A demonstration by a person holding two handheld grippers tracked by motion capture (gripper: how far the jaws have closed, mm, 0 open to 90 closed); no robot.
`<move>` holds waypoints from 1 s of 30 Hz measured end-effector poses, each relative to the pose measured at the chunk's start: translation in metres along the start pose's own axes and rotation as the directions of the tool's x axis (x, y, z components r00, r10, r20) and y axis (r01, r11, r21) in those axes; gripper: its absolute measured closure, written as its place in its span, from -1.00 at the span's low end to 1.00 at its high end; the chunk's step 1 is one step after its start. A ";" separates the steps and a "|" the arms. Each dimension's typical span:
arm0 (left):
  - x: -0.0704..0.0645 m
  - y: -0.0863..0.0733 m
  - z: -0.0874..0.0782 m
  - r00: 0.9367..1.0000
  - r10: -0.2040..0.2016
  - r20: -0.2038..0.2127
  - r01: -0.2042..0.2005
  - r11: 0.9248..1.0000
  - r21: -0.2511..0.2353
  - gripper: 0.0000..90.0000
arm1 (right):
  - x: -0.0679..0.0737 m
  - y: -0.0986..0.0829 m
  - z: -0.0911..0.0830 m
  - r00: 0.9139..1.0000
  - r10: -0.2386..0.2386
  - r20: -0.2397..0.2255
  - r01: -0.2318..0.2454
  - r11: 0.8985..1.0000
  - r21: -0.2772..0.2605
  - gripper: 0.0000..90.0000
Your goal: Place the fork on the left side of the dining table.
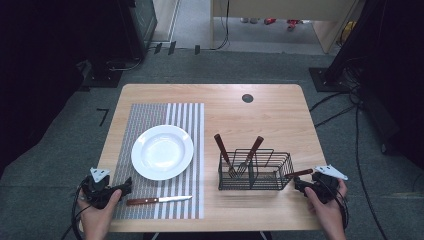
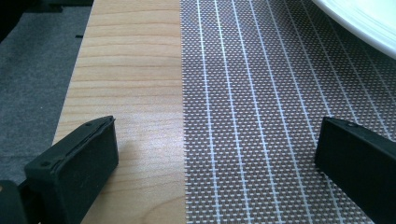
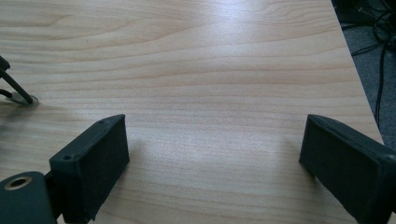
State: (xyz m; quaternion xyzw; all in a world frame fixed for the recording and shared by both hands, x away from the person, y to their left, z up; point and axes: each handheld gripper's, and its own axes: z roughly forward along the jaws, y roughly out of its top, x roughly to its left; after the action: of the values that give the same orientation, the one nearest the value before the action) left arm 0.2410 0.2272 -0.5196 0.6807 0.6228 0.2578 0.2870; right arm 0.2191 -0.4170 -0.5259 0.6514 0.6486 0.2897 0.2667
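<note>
Cutlery is what we are handling: a knife with a wooden handle lies on the striped placemat, near the front edge of the table, just below the white plate. Its long axis runs left to right, handle toward our left, blade pointing toward the wire basket, which holds more wooden-handled pieces, two standing tilted and one poking out at the right end. Our left gripper sits at the mat's left edge, just beside the knife handle and slightly behind it; in the left gripper view its jaws stand spread wide, with nothing between them, over the seam where the bare wood meets the mat. Our right gripper rests by the basket's right end, near the handle that sticks out there, also spread and empty over bare wood in the right gripper view. We judge the left hand nearer the knife, so the coming move would turn on swinging those jaws right and down across the handle, closing crosswise to its length.
</note>
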 end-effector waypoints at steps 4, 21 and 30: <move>0.000 0.000 0.000 1.000 0.000 0.000 0.000 1.000 0.000 -1.00 | 0.000 0.000 0.000 1.000 0.000 0.000 0.000 1.000 0.000 -0.83; 0.003 0.003 -0.002 0.998 -0.049 -0.051 0.050 0.998 0.033 -0.99 | 0.000 0.000 0.000 1.000 0.000 0.000 0.000 1.000 0.000 -0.83; 0.004 0.006 -0.010 0.997 -0.058 -0.055 0.058 0.998 0.007 -0.99 | 0.000 0.000 0.000 1.000 0.000 0.000 0.000 1.000 0.000 -0.83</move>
State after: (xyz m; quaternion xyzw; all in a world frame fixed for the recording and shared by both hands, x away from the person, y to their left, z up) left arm 0.2382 0.2318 -0.5087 0.6563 0.6509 0.2652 0.2743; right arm 0.2191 -0.4170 -0.5259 0.6513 0.6486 0.2897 0.2668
